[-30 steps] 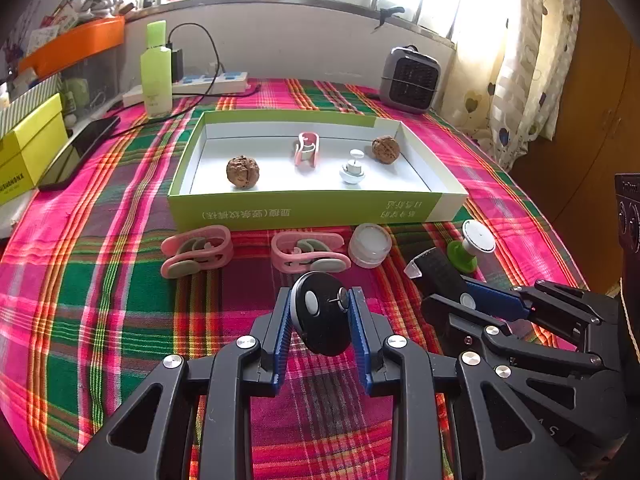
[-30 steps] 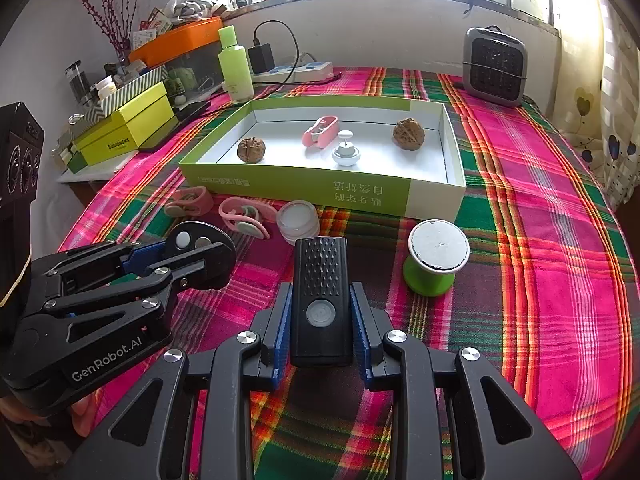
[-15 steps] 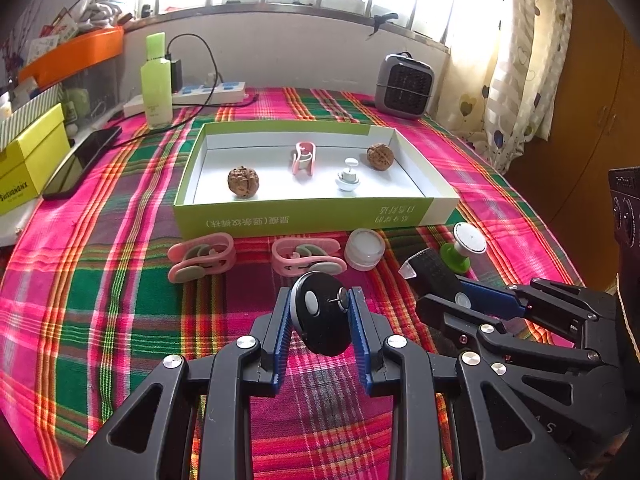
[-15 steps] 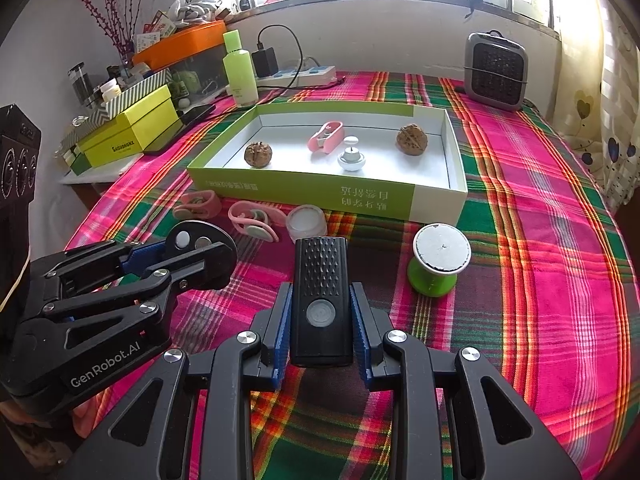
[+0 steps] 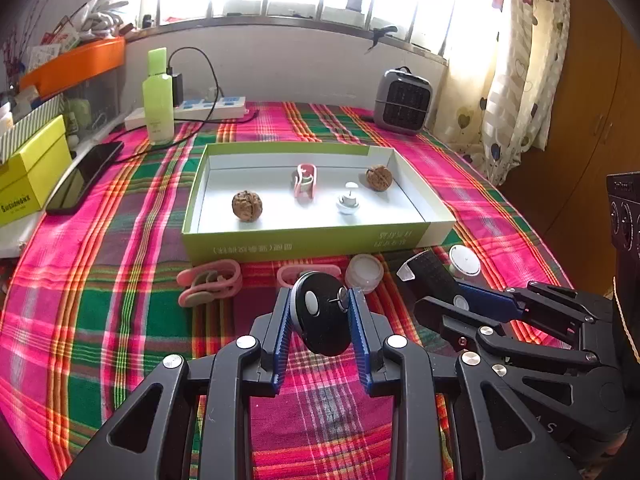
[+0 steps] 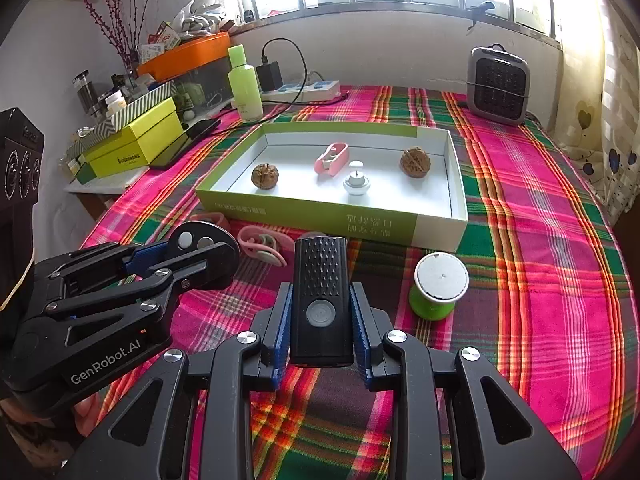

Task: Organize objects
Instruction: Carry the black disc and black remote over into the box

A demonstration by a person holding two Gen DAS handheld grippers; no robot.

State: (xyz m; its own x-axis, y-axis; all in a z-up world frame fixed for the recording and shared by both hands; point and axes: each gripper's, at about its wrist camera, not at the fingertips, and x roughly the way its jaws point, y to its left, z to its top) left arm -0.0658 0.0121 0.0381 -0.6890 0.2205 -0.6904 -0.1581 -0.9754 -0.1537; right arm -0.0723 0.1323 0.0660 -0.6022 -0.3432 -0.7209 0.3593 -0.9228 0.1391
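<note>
Above the plaid-covered desk [image 6: 540, 240], the left tongs [image 5: 322, 308] are clamped tight on a round black disc-shaped device [image 5: 320, 320], held up just in front of two pink clips [image 5: 208, 282] and a small white jar [image 5: 364, 272]. To their right, the right tongs [image 6: 320, 312] pinch a black rectangular device [image 6: 320, 296] by its sides, just left of a green spool [image 6: 438, 284] standing on the cloth. Beyond both, the green-walled box [image 6: 304, 216] holds, left to right, a walnut [image 6: 264, 176], a pink clip [image 6: 331, 158], a small white stand [image 6: 356, 182] and a second walnut [image 6: 415, 162].

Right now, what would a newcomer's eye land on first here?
Both tongs are loaded: the left tongs clamp a round black disc-shaped gadget, the right tongs a black rectangular flashlight-like device. Beyond them, on the bright pink-and-green plaid tablecloth, a shallow green-and-white cardboard box holds two brown walnuts.
</note>
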